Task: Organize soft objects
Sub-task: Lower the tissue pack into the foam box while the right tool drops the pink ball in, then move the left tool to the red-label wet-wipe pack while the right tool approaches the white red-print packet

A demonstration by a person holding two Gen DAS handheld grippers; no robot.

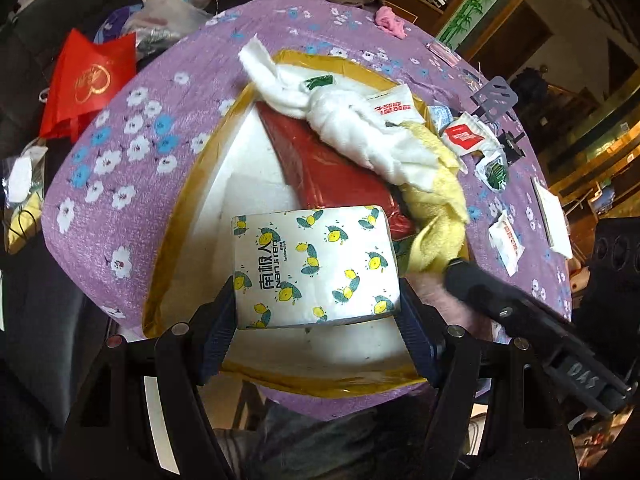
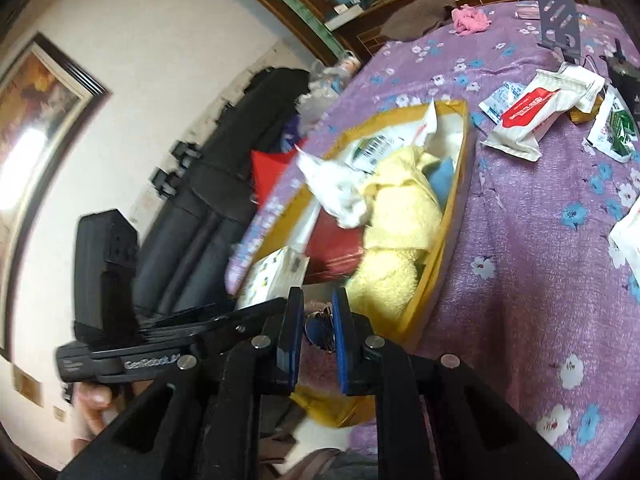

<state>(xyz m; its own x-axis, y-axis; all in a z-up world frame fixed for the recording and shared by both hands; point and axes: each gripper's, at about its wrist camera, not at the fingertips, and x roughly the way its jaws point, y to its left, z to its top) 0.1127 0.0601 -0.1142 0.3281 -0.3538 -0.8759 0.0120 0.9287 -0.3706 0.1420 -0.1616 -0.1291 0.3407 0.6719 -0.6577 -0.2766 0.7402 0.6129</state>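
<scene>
My left gripper (image 1: 316,312) is shut on a white tissue pack (image 1: 316,264) printed with lemons and holds it over the near end of a foam box (image 1: 248,148) with yellow-taped edges. Inside the box lie a red packet (image 1: 336,172), a knotted white cloth (image 1: 352,128) and a yellow towel (image 1: 436,216). My right gripper (image 2: 314,308) hovers at the box's near corner, its blue pads a narrow gap apart with nothing between them. In the right wrist view the yellow towel (image 2: 400,216), white cloth (image 2: 340,192) and tissue pack (image 2: 276,268) show in the box.
The box sits on a purple flowered tablecloth (image 1: 132,152). Several small tissue packets (image 1: 464,136) and a dark phone stand (image 1: 496,96) lie to its right. A pink cloth (image 1: 390,20) lies at the far edge. A red bag (image 1: 88,80) and plastic bags sit off the table's left side.
</scene>
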